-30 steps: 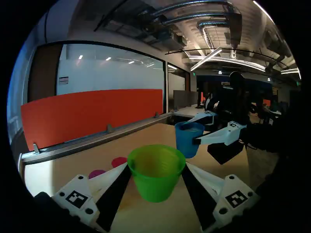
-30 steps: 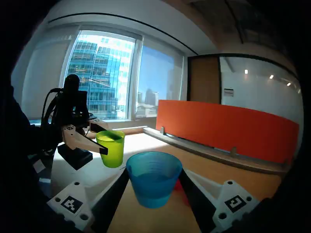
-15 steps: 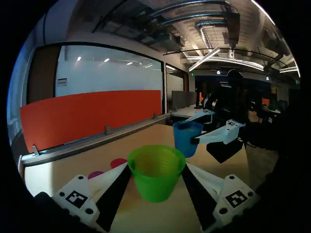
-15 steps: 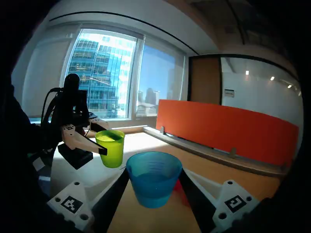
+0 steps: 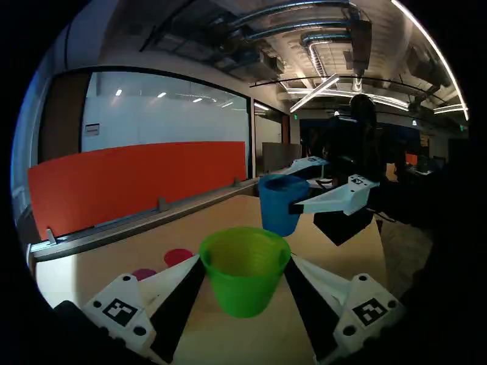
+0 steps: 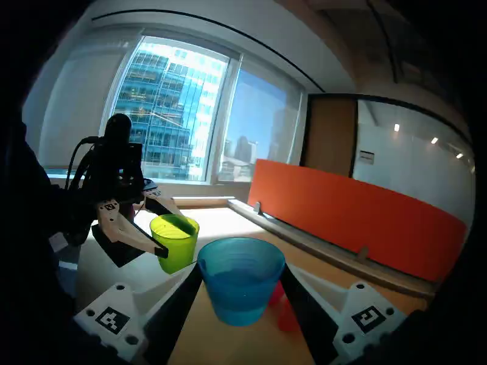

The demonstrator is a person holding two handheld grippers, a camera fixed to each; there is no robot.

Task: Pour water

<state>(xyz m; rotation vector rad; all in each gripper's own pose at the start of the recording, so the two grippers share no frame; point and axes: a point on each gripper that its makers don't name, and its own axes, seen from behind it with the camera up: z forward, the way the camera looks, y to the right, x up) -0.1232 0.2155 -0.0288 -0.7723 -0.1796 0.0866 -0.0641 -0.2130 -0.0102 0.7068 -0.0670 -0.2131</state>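
Water point(image 6: 241, 293) is contained in the blue cup point(image 6: 241, 267), where its level is visible through the translucent wall in the lower part of the cup. The blue cup is gripped by the right gripper point(image 6: 241, 285), with one finger pressed against each side of the wall below the rim, and it is carried close to upright. The green cup point(image 5: 245, 277) is gripped in the same manner by the left gripper point(image 5: 245, 266), with both fingers pressed against its sides. In the left gripper view, the blue cup is located beyond the green cup and to its right, higher than the green cup's rim and apart from it. In the right gripper view, the blue cup is located nearer than the green cup and to its right, and the two cups are not in contact. A wooden tabletop point(image 5: 231, 213) is located beneath the green cup. A red disc point(image 5: 178, 257) and a magenta disc point(image 5: 143, 274) lie flat on the tabletop to the left of the green cup. An orange partition point(image 5: 134, 176) stands behind the green cup along the far edge of the tabletop. In the right gripper view, a window point(image 6: 176, 121) is located behind the green cup.
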